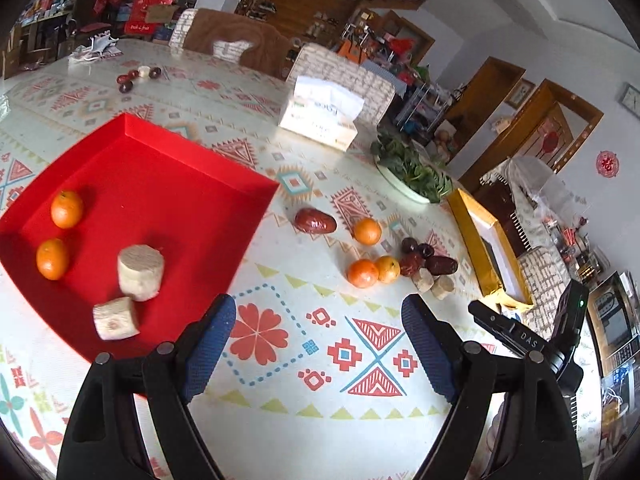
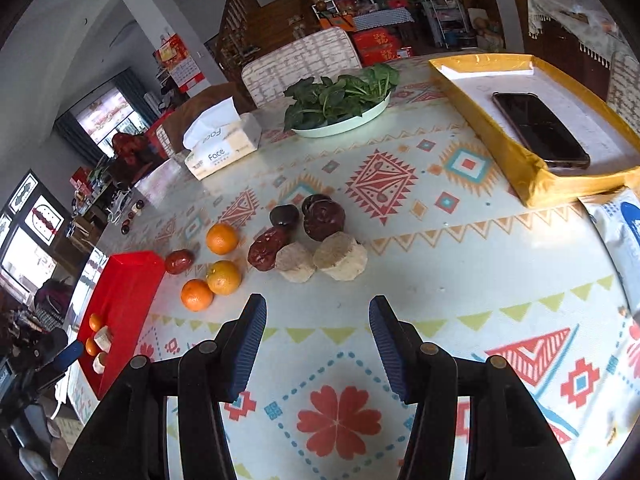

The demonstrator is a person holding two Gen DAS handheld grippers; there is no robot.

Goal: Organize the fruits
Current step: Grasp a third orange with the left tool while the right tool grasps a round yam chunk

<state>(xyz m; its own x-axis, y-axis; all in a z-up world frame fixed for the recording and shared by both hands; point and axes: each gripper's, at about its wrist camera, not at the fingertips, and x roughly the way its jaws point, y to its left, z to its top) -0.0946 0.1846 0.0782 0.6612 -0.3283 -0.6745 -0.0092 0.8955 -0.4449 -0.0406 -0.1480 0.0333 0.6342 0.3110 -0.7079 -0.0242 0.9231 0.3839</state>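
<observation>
Both the left gripper (image 1: 318, 316) and the right gripper (image 2: 318, 316) were held open, nothing between them. On the bench (image 2: 420, 288), three round oranges (image 2: 222, 239) were counted. In the red tray (image 1: 160, 184), two oranges and two pale chunks (image 1: 140, 266) were seen.

- The worktop (image 2: 460, 264) wears a pale cloth with red, teal and yellow geometric motifs.
- A red tray (image 1: 160, 184) sits at its left.
- Loose oranges (image 2: 222, 239), dark red dates (image 2: 323, 219) and two pale cut chunks (image 2: 340, 257) cluster mid-cloth.
- A tissue box (image 2: 222, 152), a plate of greens (image 2: 340, 100) and a yellow-rimmed box (image 2: 532, 184) stand farther back.
</observation>
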